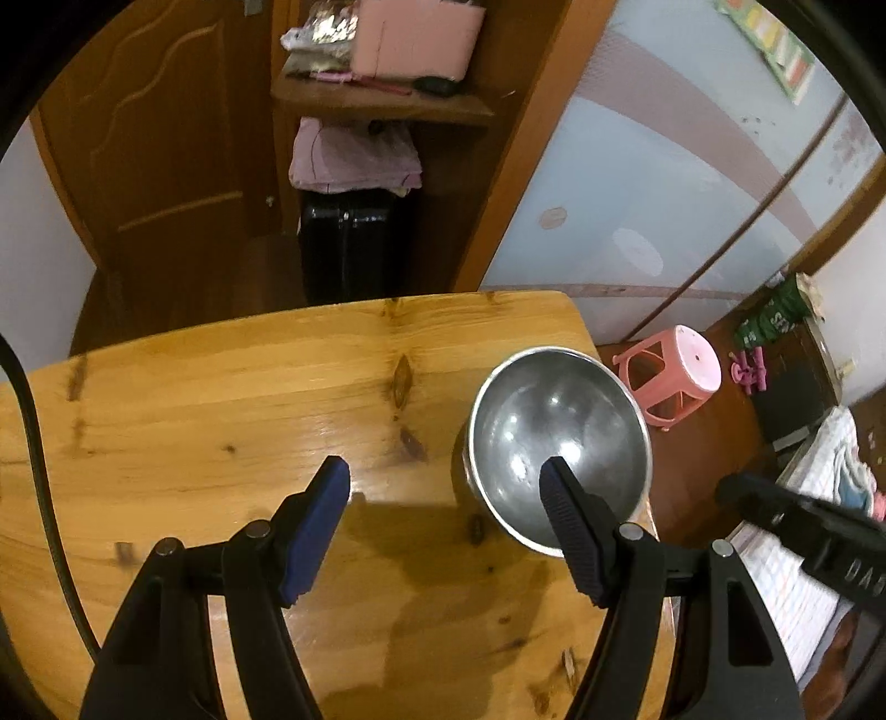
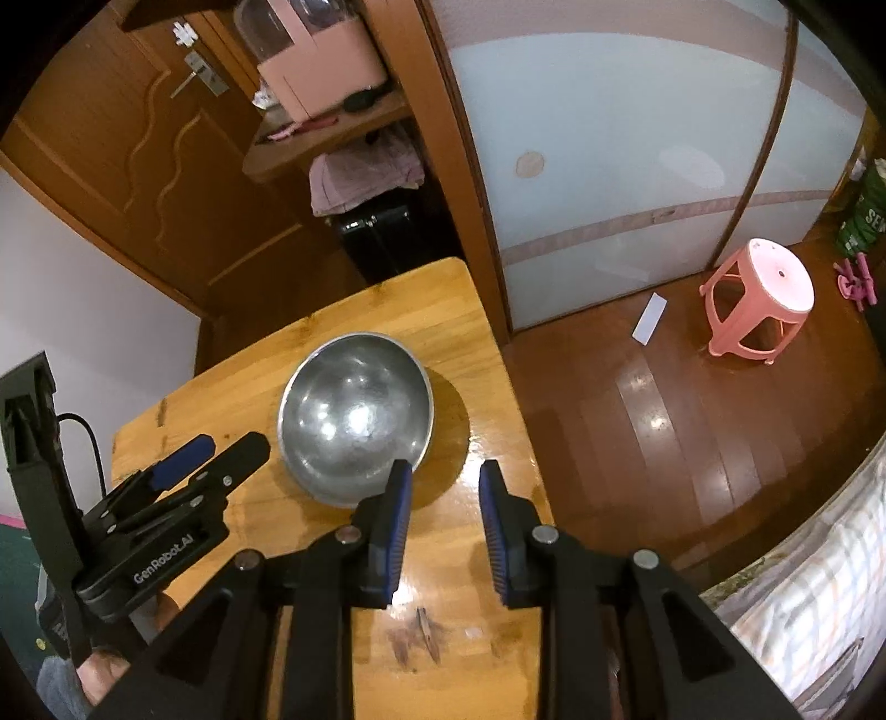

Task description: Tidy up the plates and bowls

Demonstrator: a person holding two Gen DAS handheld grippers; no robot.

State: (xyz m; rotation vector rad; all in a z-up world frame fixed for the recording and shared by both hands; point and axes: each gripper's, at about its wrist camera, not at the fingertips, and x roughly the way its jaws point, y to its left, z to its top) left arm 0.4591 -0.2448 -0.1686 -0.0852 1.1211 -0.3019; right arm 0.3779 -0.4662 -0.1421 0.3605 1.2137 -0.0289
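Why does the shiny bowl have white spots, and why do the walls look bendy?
Left wrist view: room lights glint off the metal bowl, and the gripper casts a shadow on the table. Right wrist view: same glints; the fisheye lens curves the sliding door.

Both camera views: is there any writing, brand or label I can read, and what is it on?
"GenRobot.AI": white letters on the black body of the left gripper.
"DAS": partial white letters on the right gripper's body, cut off.
"SE": partial white letters on the green bag, rest unreadable.
Wall poster: too blurred.
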